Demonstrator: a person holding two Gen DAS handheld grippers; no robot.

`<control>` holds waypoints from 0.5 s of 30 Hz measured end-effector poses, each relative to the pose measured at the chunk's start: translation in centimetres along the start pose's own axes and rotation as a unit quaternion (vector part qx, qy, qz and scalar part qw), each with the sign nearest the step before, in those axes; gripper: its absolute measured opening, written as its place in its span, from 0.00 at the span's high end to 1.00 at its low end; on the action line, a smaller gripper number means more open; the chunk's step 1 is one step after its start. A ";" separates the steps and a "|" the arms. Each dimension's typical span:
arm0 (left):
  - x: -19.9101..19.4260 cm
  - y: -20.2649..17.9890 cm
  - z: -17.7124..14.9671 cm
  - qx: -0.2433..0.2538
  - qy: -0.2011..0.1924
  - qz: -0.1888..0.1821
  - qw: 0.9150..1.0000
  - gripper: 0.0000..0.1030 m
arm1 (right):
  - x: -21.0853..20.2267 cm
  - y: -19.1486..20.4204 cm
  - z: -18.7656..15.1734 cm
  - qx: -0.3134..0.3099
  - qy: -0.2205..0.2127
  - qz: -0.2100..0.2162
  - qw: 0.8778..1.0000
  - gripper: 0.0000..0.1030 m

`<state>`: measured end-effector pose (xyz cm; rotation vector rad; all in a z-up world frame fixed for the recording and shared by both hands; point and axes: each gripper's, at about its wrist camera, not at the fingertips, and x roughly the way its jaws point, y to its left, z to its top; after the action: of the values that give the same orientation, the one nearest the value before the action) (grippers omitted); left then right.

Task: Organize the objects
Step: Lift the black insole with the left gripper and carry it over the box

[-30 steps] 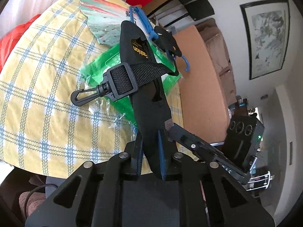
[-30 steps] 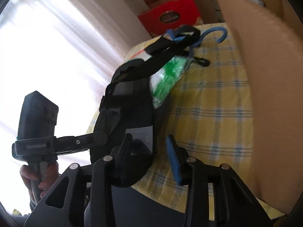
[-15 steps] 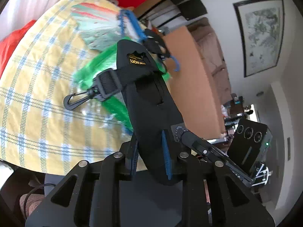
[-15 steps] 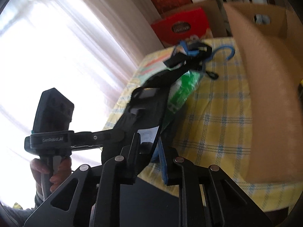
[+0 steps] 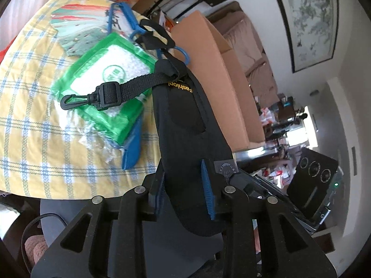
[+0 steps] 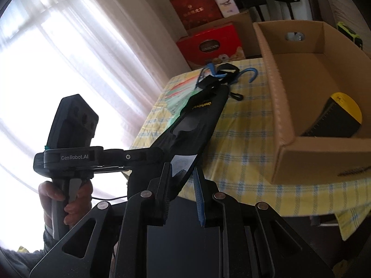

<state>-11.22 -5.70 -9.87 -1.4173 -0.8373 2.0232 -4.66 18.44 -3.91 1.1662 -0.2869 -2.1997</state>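
Observation:
A black shoulder strap pad with yellow lettering is lifted over the yellow checked tablecloth. My left gripper is shut on its near end. My right gripper is shut on the same end of the pad, beside the left gripper. The strap's black clip hangs over a green packet. A blue hook and the strap's far loops lie on the table behind. The open cardboard box stands to the right.
A black and yellow object lies inside the box. A patterned flat packet lies at the table's far end. Red gift boxes stand behind the table. A bright curtained window is on the left of the right wrist view.
My right gripper closed on the strap pad's near end. Both grippers lifted the pad and pulled back from the table, so the green packet and the box interior show more.

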 end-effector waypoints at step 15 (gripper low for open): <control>0.3 -5.9 0.3 0.049 -0.004 -0.007 0.999 0.70 | -4.8 -0.1 -0.3 -0.004 -0.054 -0.029 0.998 0.82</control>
<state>-11.16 -1.59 -5.57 -1.3455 -0.7400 2.0323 -2.49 21.50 -0.93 1.0656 -0.2926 -2.3165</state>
